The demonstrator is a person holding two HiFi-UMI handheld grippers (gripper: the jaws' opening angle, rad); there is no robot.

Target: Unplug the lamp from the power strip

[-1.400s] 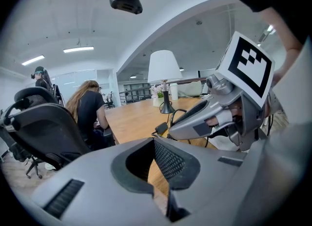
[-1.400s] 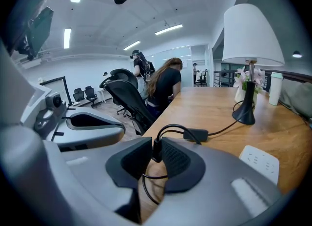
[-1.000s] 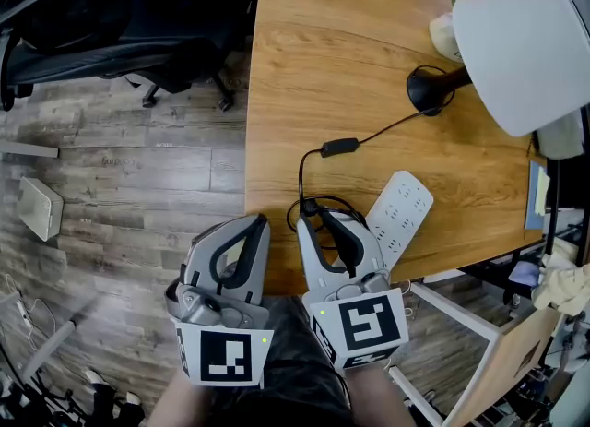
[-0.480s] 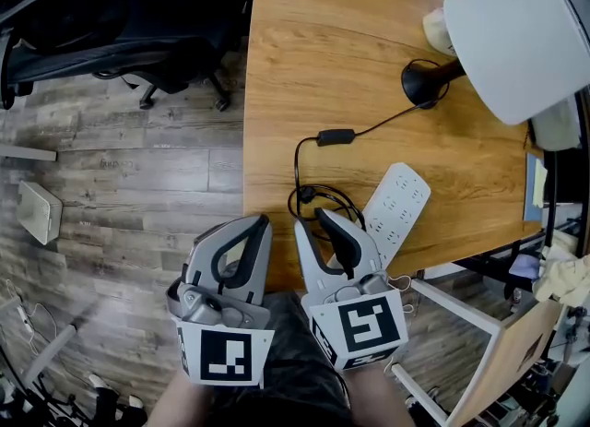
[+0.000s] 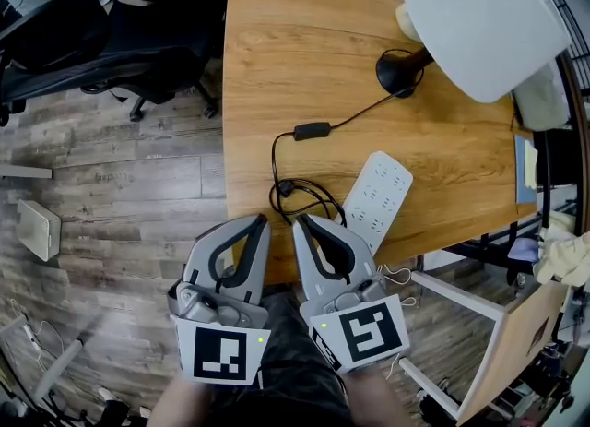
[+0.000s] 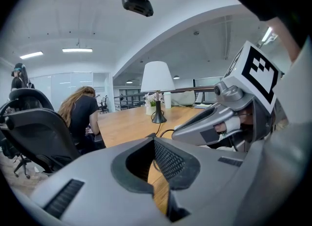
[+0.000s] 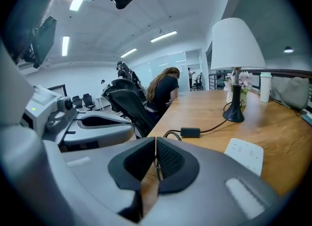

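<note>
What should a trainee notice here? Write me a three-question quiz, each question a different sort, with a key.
1. True or false: the right gripper holds the cord.
2. In the head view, on which side of the cord's coil does the strip lie? A) right B) left C) on top of it
3. Fill in: the jaws of the left gripper are ____.
Key: 1 false, its jaws are shut on nothing. 2 A. 3 shut.
</note>
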